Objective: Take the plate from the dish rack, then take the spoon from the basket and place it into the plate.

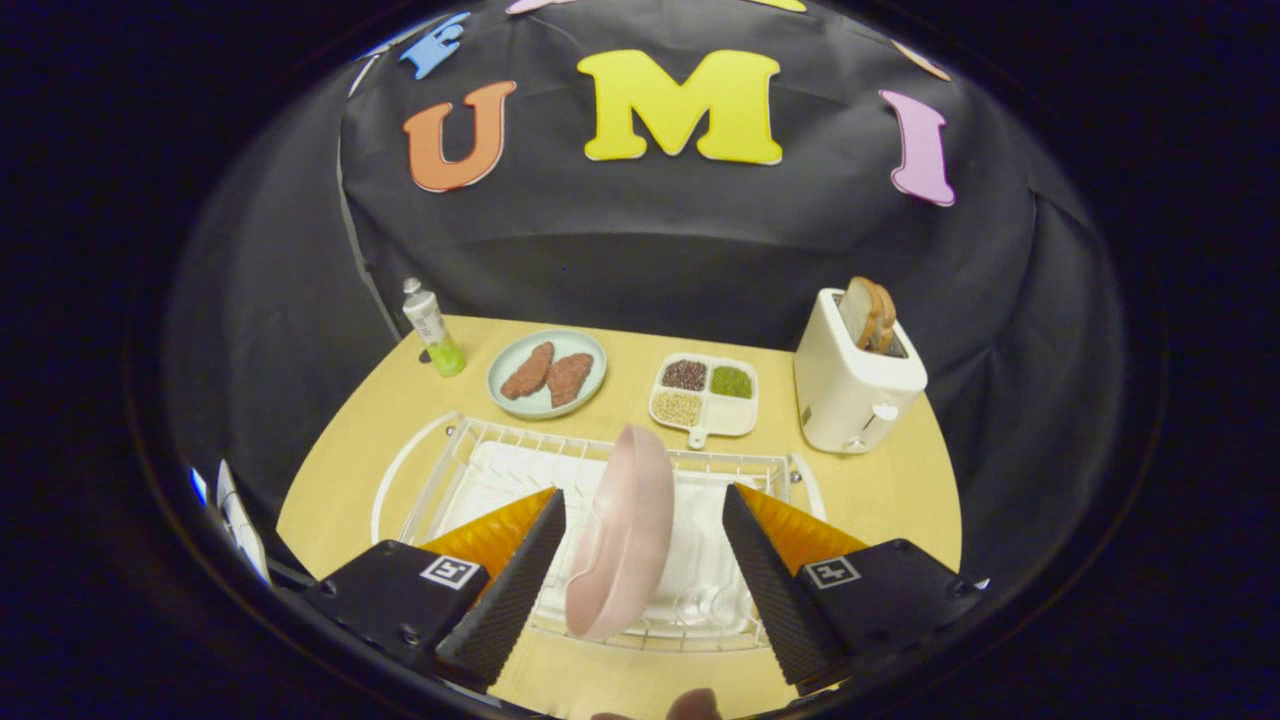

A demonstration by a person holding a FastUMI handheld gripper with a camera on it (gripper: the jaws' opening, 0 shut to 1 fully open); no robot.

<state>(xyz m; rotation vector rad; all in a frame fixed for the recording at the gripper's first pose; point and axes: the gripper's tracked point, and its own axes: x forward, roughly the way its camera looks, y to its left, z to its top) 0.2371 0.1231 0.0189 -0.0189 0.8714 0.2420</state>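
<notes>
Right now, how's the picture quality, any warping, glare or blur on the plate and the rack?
Gripper view: strong fisheye warping bends the table edge and the dish rack wires into curves. Lighting is soft and even, with no harsh glare. The pink plate, standing on edge between the open gripper fingers, looks slightly soft close up; the toaster beyond is reasonably sharp.

Light wooden desk [880, 500]. White wire dish rack [480, 460] sits at the near middle, a white mat under it. Behind the rack, along the far edge: small bottle [432, 328] with green liquid, upright at the far left corner; pale green dish [547, 373] with two brown patties beside it; white divided tray [704, 396] with grains and beans in three compartments; white toaster [856, 385] with bread slices standing in its slot, far right.
</notes>
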